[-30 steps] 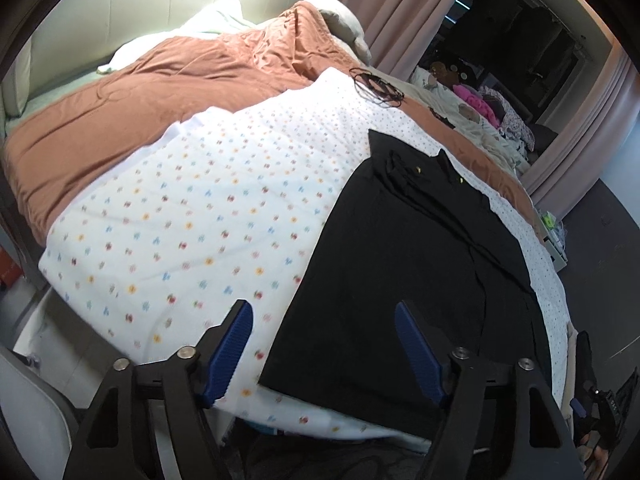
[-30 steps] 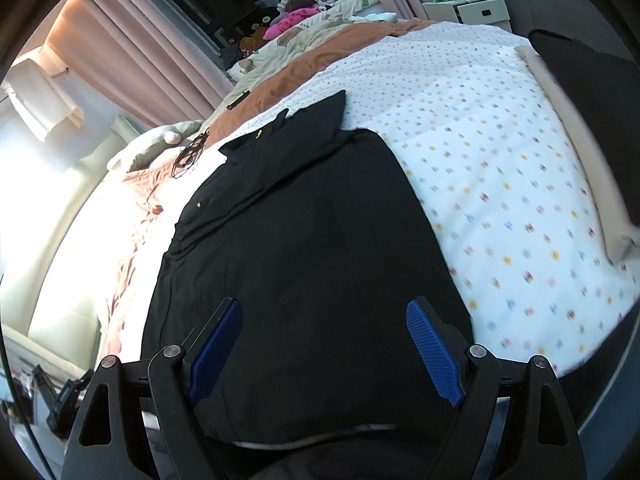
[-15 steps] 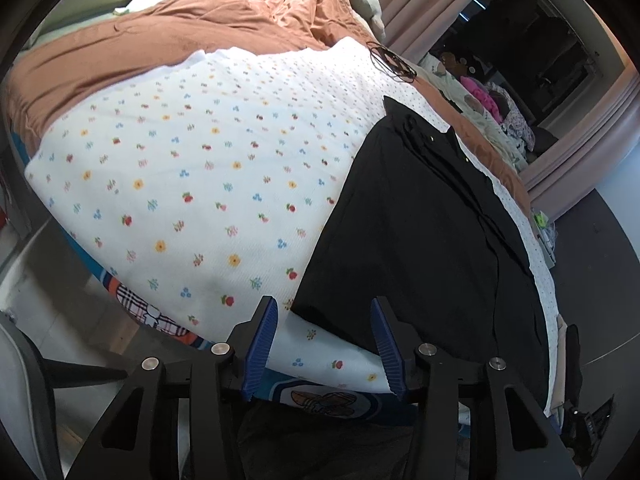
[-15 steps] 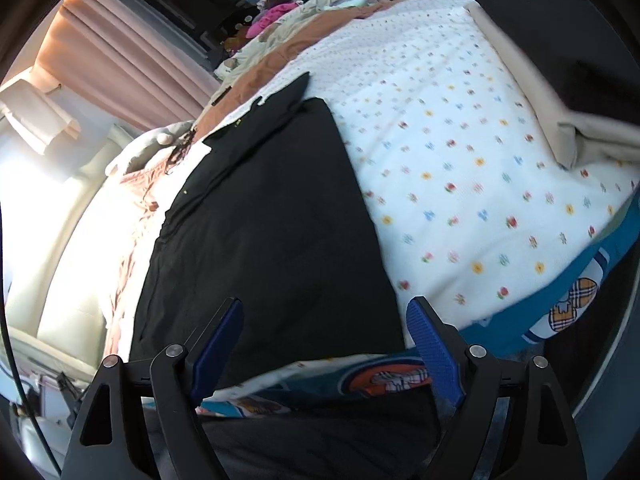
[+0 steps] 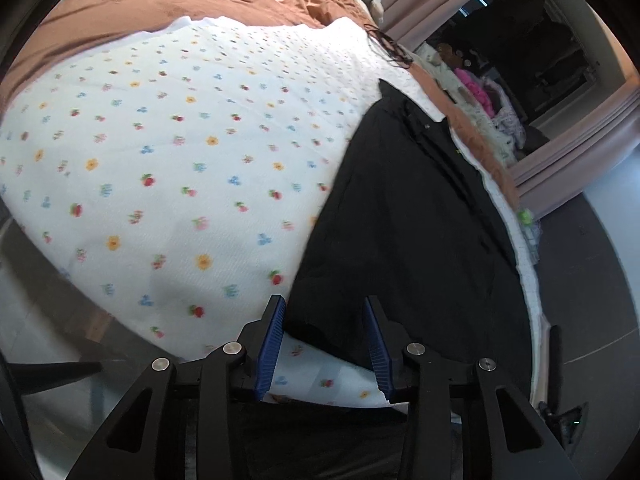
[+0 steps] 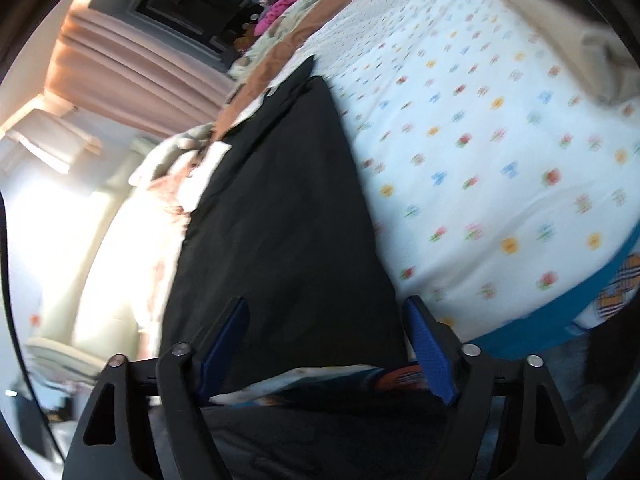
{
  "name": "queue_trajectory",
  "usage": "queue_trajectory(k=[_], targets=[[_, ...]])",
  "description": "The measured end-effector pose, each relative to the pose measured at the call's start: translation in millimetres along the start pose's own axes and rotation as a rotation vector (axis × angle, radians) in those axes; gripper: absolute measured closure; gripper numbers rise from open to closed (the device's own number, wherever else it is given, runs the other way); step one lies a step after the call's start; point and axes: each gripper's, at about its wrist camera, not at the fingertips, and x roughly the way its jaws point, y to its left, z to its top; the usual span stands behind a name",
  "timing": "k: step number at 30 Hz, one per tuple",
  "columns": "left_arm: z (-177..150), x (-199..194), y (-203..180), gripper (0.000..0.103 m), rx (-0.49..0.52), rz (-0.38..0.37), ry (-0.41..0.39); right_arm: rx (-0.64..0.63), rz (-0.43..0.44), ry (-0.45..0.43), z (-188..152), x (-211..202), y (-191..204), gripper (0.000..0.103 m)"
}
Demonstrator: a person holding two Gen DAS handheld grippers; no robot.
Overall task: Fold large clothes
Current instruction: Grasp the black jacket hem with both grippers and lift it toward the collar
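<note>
- Shirt point(image 5: 404, 220): black, matte, smooth, long trapezoid flat on the sheet point(image 5: 180, 152) (white, floral print, woven texture).
- Left gripper point(image 5: 325, 344): jaws part-open, straddling the shirt's near hem corner; narrower than 1 s ago.
- Right gripper point(image 6: 326, 346): jaws wide, hem between them, ungripped.
- Both views lower and closer than before; right blurred.

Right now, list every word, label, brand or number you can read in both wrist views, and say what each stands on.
None can be read.
Black garment: small yellowish specks near the collar, too small to tell whether they are text.
Blue printed sheet under the floral bedspread: an orange checked figure, blurred, no letters legible.
Left gripper and right gripper: no markings visible.
</note>
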Motion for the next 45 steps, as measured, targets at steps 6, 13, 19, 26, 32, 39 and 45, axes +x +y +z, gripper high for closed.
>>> queue_trajectory(k=[6, 13, 19, 26, 32, 39, 45], targets=[[5.2, -9.9, -3.9, 0.061, -0.008, -0.087, -0.037, -0.048, 0.180, -0.078, 3.0, -14.7, 18.3, 0.027], [7.1, 6.4, 6.8, 0.061, -0.059, -0.063, -0.013, -0.017, 0.083, -0.069, 0.8, 5.3, 8.2, 0.027], [15.4, 20.9, 2.6, 0.061, -0.062, -0.098, -0.002, 0.042, 0.080, -0.109, 9.2, 11.2, -4.9, 0.030], [8.7, 34.2, -1.0, 0.091, -0.065, -0.119, 0.045, 0.136, 0.067, -0.109, 5.2, 20.3, -20.6, 0.073], [-0.3, 3.2, -2.1, 0.102, -0.064, -0.144, -0.053, 0.127, 0.128, -0.114, -3.3, 5.0, -11.7, 0.097], [-0.1, -52.8, -33.1, 0.102, -0.033, -0.215, -0.136, 0.057, 0.226, -0.202, 1.5, -48.8, 37.4, 0.098], [-1.1, -113.0, -56.2, 0.102, -0.024, -0.267, -0.204, -0.003, 0.261, -0.231, 0.5, -92.6, 79.6, 0.098]])
